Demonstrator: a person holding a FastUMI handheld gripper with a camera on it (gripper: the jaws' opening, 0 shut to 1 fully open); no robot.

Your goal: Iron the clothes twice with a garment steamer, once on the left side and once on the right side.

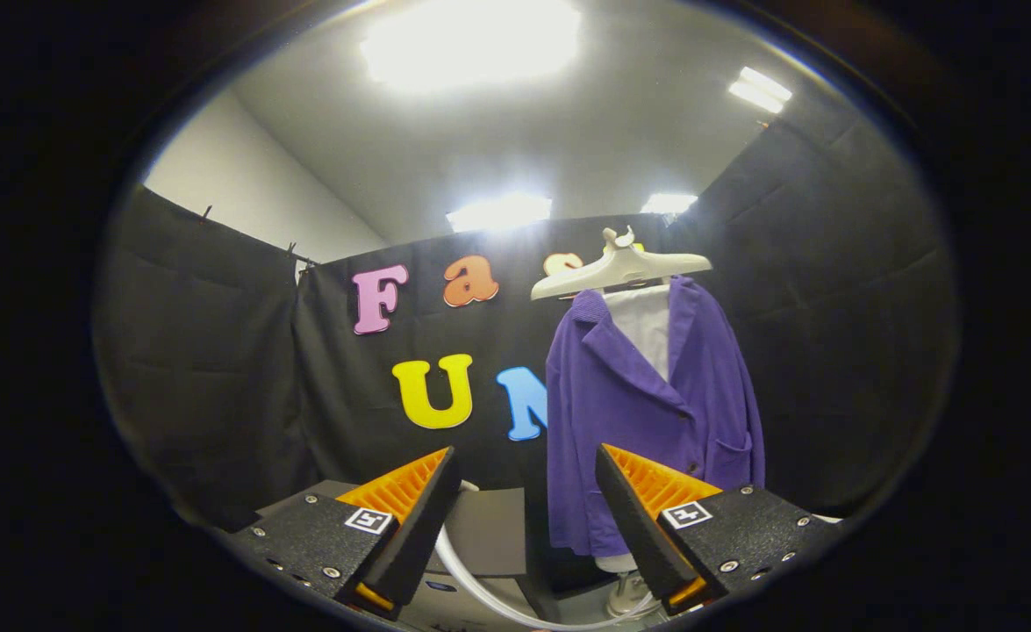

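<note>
A purple jacket hangs open over a white shirt on a cream hanger, well beyond my fingers and a little to the right of them. My gripper is open, with nothing between its fingers. Low between the fingers a pale curved hose runs toward a whitish piece standing below the jacket's hem; whether that piece is the steamer I cannot tell.
A grey table surface lies just ahead of the fingers. Black cloth walls close the booth behind and on both sides. Bright ceiling lights glare overhead.
</note>
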